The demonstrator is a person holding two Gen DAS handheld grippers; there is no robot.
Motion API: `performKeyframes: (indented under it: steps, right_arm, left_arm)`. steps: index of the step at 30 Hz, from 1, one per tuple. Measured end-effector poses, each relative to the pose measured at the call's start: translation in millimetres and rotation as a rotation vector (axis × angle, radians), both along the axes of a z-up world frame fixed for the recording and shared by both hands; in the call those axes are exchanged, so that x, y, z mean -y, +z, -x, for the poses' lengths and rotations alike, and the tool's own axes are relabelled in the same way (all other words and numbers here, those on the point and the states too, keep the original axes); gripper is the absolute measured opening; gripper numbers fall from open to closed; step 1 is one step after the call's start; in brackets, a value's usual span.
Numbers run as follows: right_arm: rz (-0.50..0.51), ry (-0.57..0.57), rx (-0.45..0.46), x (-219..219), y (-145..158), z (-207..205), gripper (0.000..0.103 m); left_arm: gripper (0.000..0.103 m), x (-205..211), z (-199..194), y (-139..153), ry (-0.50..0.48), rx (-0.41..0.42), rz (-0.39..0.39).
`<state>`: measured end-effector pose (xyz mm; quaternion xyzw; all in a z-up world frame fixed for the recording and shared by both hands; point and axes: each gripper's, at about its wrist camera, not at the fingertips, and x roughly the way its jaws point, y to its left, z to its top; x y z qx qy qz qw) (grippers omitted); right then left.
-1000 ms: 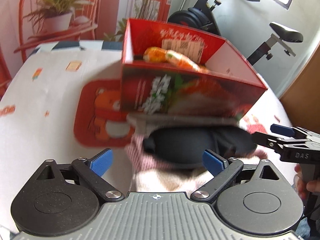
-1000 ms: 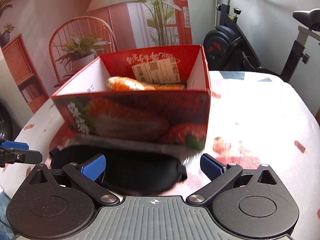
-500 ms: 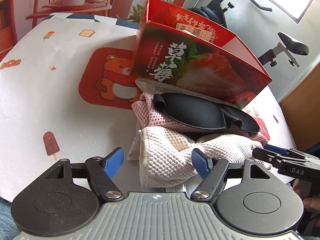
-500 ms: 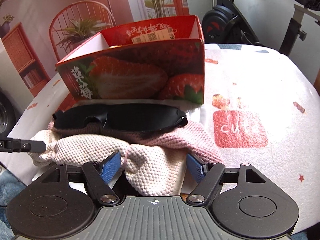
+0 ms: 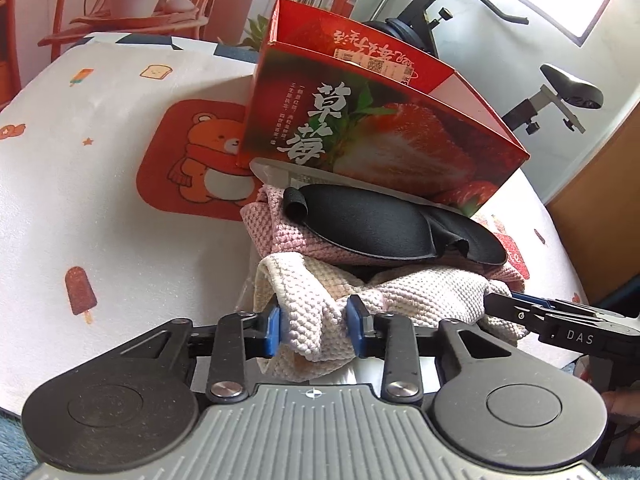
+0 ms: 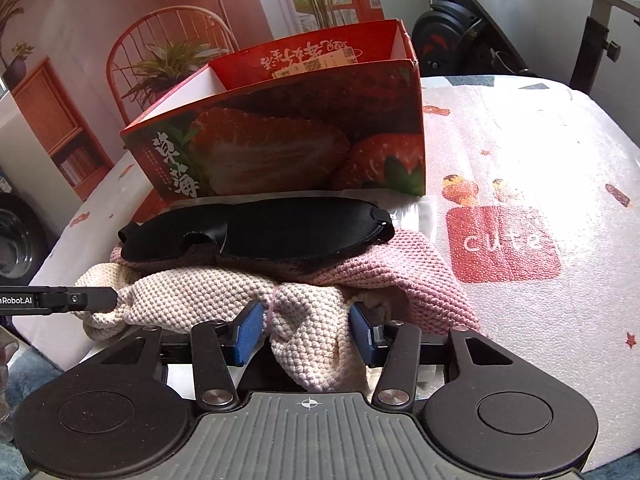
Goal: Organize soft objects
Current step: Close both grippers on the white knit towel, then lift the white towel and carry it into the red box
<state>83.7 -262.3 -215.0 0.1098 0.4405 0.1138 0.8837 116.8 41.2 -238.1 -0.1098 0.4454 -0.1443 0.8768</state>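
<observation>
Left wrist view: both grippers, left [image 5: 314, 330] and right [image 6: 306, 330], have jaws pinching the cream cloth [image 5: 400, 296] at opposite ends, its length crosswise, box [image 5: 372, 128] just beyond.

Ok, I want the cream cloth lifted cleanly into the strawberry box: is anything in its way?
Yes. Both claws, left claw and right claw, grip the cream cloth, but the pink cloth and the black eye mask lie on it, before the strawberry box.
</observation>
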Motion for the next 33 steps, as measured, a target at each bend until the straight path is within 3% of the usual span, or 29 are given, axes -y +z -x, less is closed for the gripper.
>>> performKeyframes:
  steps: [9,11,12,16,18,33]
  right_arm:
    - [-0.027,-0.019,-0.01,3,-4,1,0.046]
    - [-0.04,-0.024,-0.012,4,-4,1,0.045]
    - [-0.044,-0.024,-0.01,4,-4,1,0.042]
    - [-0.039,-0.016,0.01,2,1,4,0.033]
    - [-0.033,-0.023,0.023,2,5,5,0.017]
    - [-0.036,-0.016,0.158,-1,38,13,0.016]
  left_arm:
    - [0.035,-1,-2,-2,-0.01,0.005,-0.002]
    - [0.03,-1,-1,-1,-0.015,0.015,-0.001]
    - [0.023,-1,0,0,-0.02,0.022,-0.001]
    - [0.016,3,3,6,-0.036,0.058,-0.03]
    - [0.013,3,4,8,-0.033,0.07,-0.037]
    - [0.012,0,15,33,-0.008,0.204,-0.052]
